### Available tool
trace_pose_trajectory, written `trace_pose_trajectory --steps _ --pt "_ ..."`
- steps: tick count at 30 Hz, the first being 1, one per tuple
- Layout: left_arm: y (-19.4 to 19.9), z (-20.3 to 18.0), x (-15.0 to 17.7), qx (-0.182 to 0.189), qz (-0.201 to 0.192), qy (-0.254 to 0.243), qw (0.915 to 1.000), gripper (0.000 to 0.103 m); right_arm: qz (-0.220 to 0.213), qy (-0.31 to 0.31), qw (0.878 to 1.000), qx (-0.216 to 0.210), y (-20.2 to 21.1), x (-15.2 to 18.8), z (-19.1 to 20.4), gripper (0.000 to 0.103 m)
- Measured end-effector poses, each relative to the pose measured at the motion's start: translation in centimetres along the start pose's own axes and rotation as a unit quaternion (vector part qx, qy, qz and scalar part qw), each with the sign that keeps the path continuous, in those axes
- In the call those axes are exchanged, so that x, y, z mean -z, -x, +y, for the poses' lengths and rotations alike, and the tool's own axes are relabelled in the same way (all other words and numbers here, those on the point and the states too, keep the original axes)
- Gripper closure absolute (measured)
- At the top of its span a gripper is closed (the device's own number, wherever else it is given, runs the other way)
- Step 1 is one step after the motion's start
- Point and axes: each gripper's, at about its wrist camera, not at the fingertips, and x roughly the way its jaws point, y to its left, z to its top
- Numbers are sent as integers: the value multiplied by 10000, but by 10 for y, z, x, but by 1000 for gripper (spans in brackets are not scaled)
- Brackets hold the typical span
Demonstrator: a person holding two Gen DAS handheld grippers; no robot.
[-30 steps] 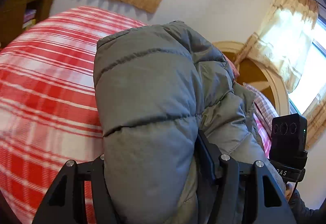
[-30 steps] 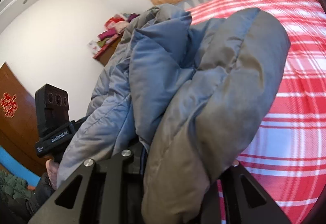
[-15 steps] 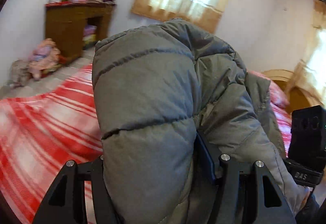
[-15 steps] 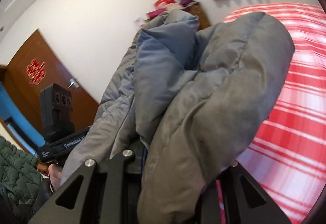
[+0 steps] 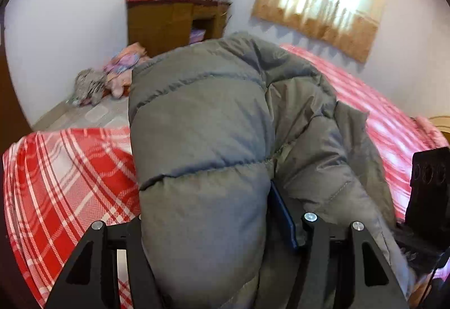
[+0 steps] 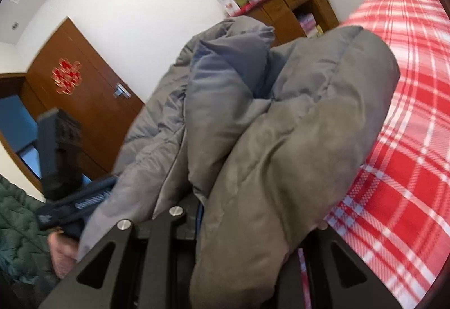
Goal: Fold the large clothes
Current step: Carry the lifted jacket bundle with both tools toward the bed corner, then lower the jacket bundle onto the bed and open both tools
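- Padding fills the grey quilted jacket: it is puffy, soft and squashy, probably light for its bulk, with a smooth shell that may well slip between hard pads.
- Location: the jacket is bundled between the two grippers, held up over the red plaid bed, with its far folds drooping toward the bedcover; whether any part touches the bed cannot be told.
- Left gripper: jaws about half spread, clamped on a thick quilted roll that bulges out above them.
- Right gripper: jaws set narrower, pinching a thinner gathered layer of the jacket beside a fold of its bluish lining.
- Handling judgement: it will sag and spring back instead of keeping a crease, so folds need pressing flat on the bed.
- Best holds, in my view, are stitched seams, hem or collar edges, where the cloth is thin and the pads bite; grabbing a fat quilted panel invites slipping.
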Motion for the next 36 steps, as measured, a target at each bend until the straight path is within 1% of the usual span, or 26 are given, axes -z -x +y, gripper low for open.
trace_pose_trajectory --steps 3,5,6,7,8,9,11,14,15,17,18,19,20,21,23,25,26,27,28,29,31,32,34,36 --pt "-14 -3 -1 -252 1 -105 9996 43 134 -287 9993 175 -9 8 -25 76" --pt "-18 -4 1 -385 -1 -231 9990 43 110 -554 9982 206 -3 12 -36 69" --pt "-19 -3 1 -407 -3 -233 9989 43 95 -580 9979 259 -2 13 -38 66" --pt "-21 -2 3 -425 -13 -238 9988 43 79 -579 9976 371 2 16 -38 55" --pt "-19 -1 5 -449 -21 -253 9987 42 86 -589 9966 576 5 16 -39 39" --pt "-19 1 7 -453 -29 -282 9986 42 55 -603 9956 709 13 17 -40 37" --pt "-17 5 11 -398 -52 -335 9986 42 -44 -657 9944 826 33 16 -41 34" --pt "-9 9 19 -305 -59 -349 9989 42 -271 -537 9921 1105 73 18 -31 33" --pt "-8 12 21 -242 -58 -322 9992 42 -373 -493 9908 1207 85 14 -25 33" --pt "-6 18 23 -139 -58 -257 9996 42 -542 -523 9890 1275 106 13 -16 34" --pt "-3 16 23 -108 -51 -232 9997 42 -562 -580 9880 1315 101 7 -5 35" --pt "-1 17 23 -95 -47 -231 9997 42 -575 -623 9879 1296 99 6 2 39" --pt "1 15 24 -110 -47 -257 9996 42 -573 -615 9889 1227 100 6 11 47" --pt "4 12 24 -126 -53 -278 9995 42 -581 -546 9894 1213 86 -6 23 52" --pt "6 7 25 -200 -79 -328 9992 42 -712 -182 9885 1319 73 -23 42 74" --pt "8 4 26 -257 -99 -399 9988 42 -684 -13 9891 1304 54 -31 61 79" --pt "8 1 27 -318 -113 -459 9984 42 -612 -52 9889 1350 46 -33 64 79" --pt "8 -2 28 -371 -121 -502 9980 42 -493 -254 9883 1419 31 -40 62 79" --pt "7 -4 27 -411 -123 -527 9977 42 -417 -443 9869 1497 21 -39 61 80" --pt "6 -6 26 -445 -122 -553 9974 42 -330 -696 9824 1701 8 -38 56 81" --pt "4 -8 26 -503 -109 -617 9968 41 -257 -931 9729 2100 -5 -29 46 82" --pt "3 -8 25 -505 -96 -629 9967 40 -199 -1058 9693 2211 -13 -22 36 89" --pt "-1 -7 23 -481 -21 -654 9967 35 -164 -1250 9682 2161 -21 -6 18 95" --pt "-9 -5 21 -445 87 -651 9968 27 -281 -1359 9698 2004 -22 3 6 98"
